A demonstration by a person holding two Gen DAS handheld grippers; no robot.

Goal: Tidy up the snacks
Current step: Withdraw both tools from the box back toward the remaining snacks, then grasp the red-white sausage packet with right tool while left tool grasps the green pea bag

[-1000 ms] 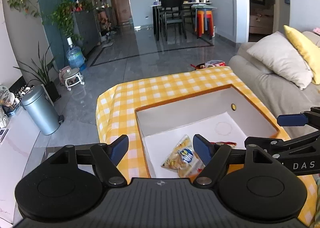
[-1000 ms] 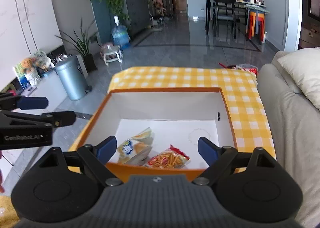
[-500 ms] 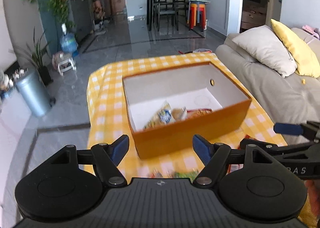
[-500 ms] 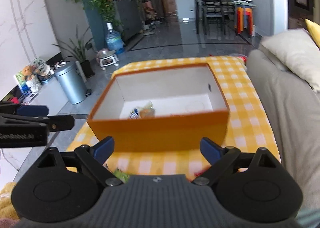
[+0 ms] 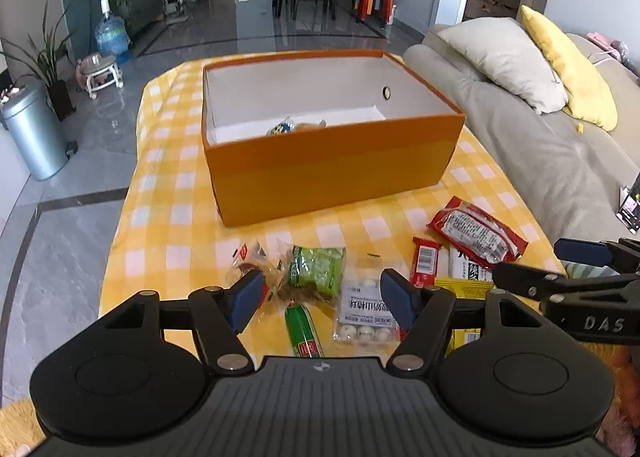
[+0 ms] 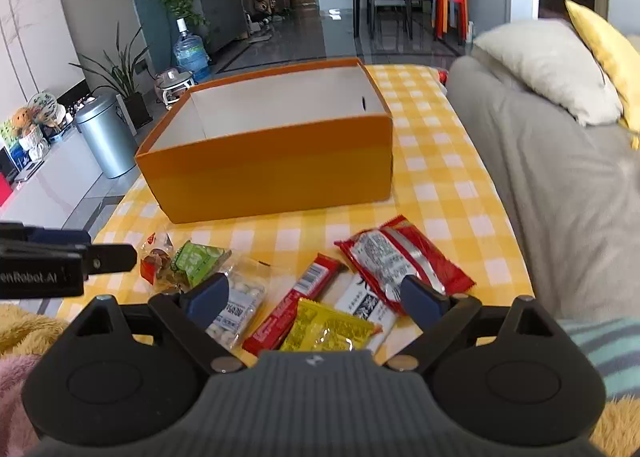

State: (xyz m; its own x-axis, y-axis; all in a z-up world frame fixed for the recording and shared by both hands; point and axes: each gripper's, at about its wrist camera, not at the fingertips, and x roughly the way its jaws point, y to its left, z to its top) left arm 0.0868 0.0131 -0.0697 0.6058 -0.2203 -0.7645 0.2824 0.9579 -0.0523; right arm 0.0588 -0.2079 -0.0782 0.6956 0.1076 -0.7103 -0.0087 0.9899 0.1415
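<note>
- Closing over the snack pile, left gripper (image 5: pixel 320 299) grips nothing; green packet (image 5: pixel 318 269) lies between its jaws, orange box (image 5: pixel 332 169) beyond.
- Right wrist view: right gripper (image 6: pixel 316 299) wide apart, empty, above yellow packet (image 6: pixel 326 331) and red bar (image 6: pixel 294 303) on checked tablecloth (image 6: pixel 440 185).

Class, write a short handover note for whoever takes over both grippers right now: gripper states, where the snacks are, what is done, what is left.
Left gripper: empty, jaws closing above the green packet.
Right gripper: open, empty, above the yellow packet.
Done: a few snacks lie in the orange box.
Left: the packets on the cloth in front of the box, including the big red packet and the red bar.
</note>
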